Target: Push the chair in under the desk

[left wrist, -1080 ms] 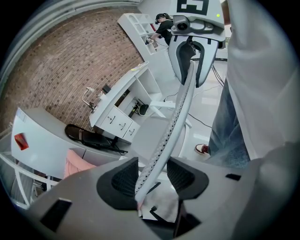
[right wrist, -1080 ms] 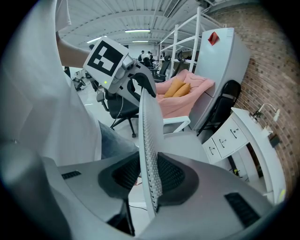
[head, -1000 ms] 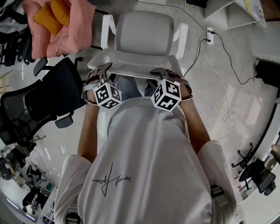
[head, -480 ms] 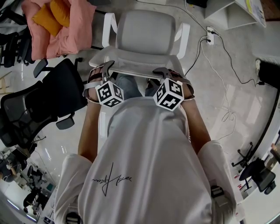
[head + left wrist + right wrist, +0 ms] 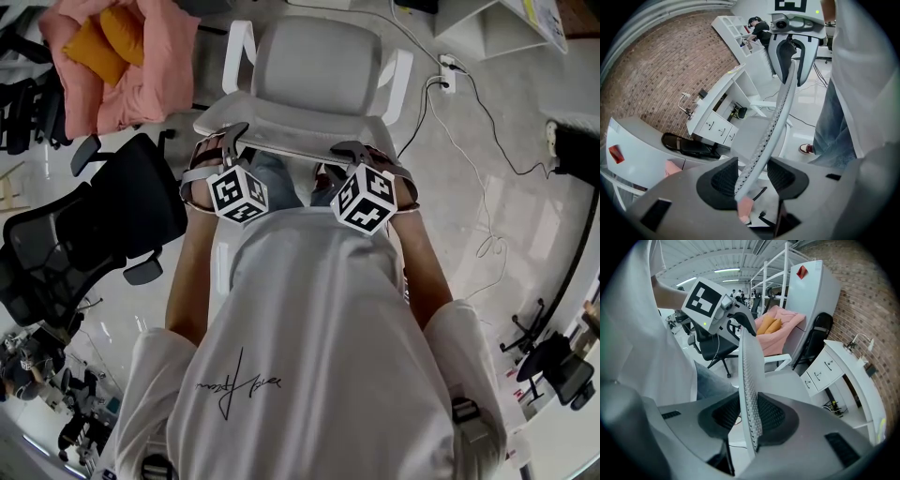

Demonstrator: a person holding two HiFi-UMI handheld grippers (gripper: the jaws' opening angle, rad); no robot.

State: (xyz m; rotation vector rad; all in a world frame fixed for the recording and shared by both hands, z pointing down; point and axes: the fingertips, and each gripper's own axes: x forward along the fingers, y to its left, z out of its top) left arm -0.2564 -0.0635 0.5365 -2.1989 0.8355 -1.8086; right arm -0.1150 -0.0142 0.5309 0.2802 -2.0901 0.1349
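The white office chair [image 5: 314, 66] stands in front of me in the head view, seat facing away. Its mesh backrest [image 5: 281, 145] shows as a thin top edge. My left gripper [image 5: 230, 141] is shut on the left end of that edge and my right gripper [image 5: 349, 150] on the right end. In the left gripper view the backrest [image 5: 776, 117] runs between the black pads [image 5: 723, 180]. The right gripper view shows the backrest [image 5: 751, 376] squeezed between its pads [image 5: 772, 416]. A white desk with drawers [image 5: 717, 126] [image 5: 827, 366] stands beyond the seat against a brick wall.
A black office chair [image 5: 103, 220] stands close on the left. A pink blanket with orange cushions [image 5: 122, 56] lies behind it. Cables [image 5: 469, 122] and a power strip [image 5: 448, 73] lie on the glossy floor to the right. Another black chair [image 5: 553, 375] is at the lower right.
The chair and both grippers on its backrest have shifted a little away from me, toward the top of the head view. Both grips are unchanged.
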